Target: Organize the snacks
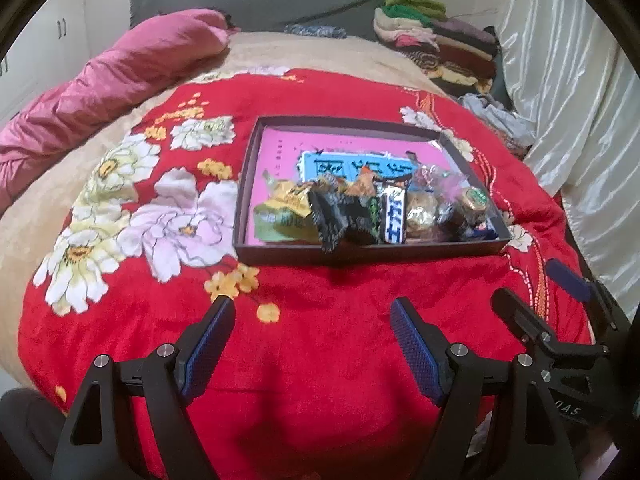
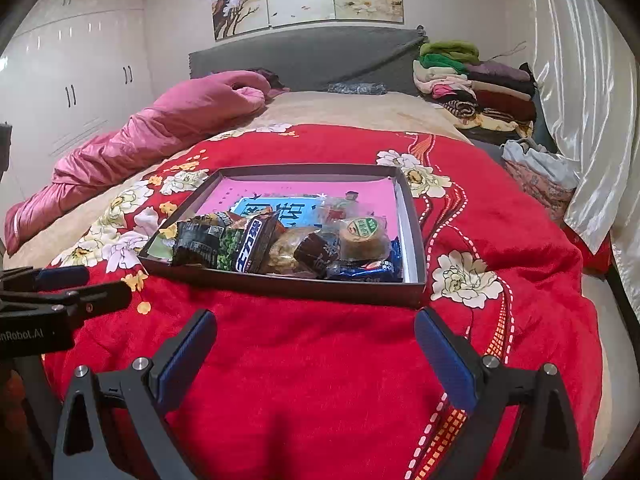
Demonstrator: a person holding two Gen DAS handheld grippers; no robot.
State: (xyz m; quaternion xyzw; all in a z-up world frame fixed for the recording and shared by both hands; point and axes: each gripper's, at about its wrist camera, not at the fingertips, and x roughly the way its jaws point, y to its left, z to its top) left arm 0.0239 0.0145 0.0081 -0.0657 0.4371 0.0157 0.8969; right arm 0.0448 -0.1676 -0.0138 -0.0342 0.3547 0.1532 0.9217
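Observation:
A shallow dark box (image 1: 360, 254) (image 2: 280, 286) with a pink floor lies on the red flowered blanket. Several wrapped snacks are piled along its near side: a black packet (image 1: 340, 216) (image 2: 200, 242), a dark bar with white letters (image 1: 394, 216) (image 2: 256, 250), a round green-labelled cake (image 1: 474, 200) (image 2: 362, 236), a blue wrapper (image 2: 364, 270). My left gripper (image 1: 314, 328) is open and empty, hovering over the blanket in front of the box. My right gripper (image 2: 316, 340) is open and empty, also in front of the box; it shows at the left wrist view's right edge (image 1: 532, 292).
The red blanket (image 1: 300, 380) (image 2: 300, 380) covers the bed. A pink quilt (image 1: 100, 92) (image 2: 160, 132) lies at the left. Folded clothes (image 1: 448, 44) (image 2: 480, 84) are stacked at the back right by a white curtain (image 2: 580, 120). The left gripper shows at the right wrist view's left edge (image 2: 60, 292).

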